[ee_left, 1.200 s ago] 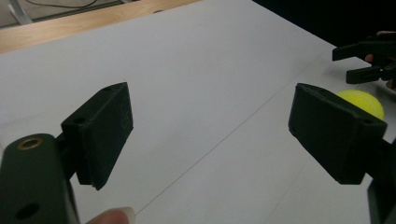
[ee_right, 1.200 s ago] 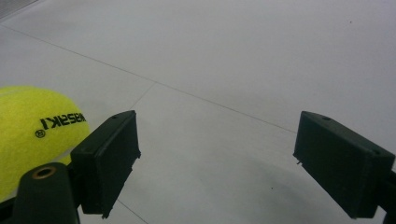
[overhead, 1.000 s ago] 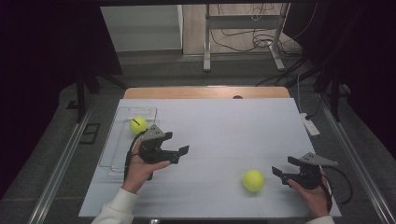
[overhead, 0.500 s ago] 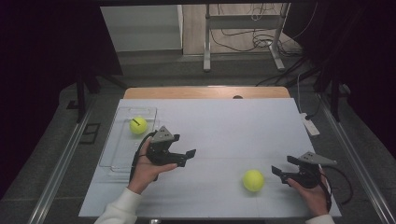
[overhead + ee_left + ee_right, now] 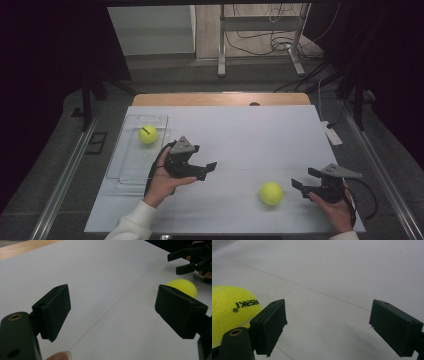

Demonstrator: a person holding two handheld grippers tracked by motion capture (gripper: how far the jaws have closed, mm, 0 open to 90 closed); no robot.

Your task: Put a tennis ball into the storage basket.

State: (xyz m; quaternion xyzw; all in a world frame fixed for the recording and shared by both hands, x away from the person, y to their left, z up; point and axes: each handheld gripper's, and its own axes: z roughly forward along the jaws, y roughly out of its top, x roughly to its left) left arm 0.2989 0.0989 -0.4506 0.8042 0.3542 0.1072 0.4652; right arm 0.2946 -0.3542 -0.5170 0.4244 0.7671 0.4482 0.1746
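Note:
My left gripper (image 5: 207, 170) hovers over the white table just right of a clear tray (image 5: 126, 170), jaws open with nothing between them. One yellow tennis ball (image 5: 148, 134) lies in the tray's far end. A second tennis ball (image 5: 271, 193) rests on the table near the front, to the right of the left gripper. In the left gripper view, my left gripper (image 5: 116, 307) points toward that ball (image 5: 183, 286), which is partly hidden by one jaw. My right gripper (image 5: 305, 178) stands open just right of the ball. In the right gripper view, the ball (image 5: 229, 310) sits left of my right gripper (image 5: 332, 325).
The white table sheet (image 5: 250, 135) ends at a wooden strip (image 5: 220, 98) at the back. A white power strip (image 5: 332, 134) lies off the right edge. Metal stand legs and cables (image 5: 260, 45) are on the floor beyond the table.
My left gripper has moved right, away from the tray and toward the table's middle. The right gripper and both balls have stayed where they were.

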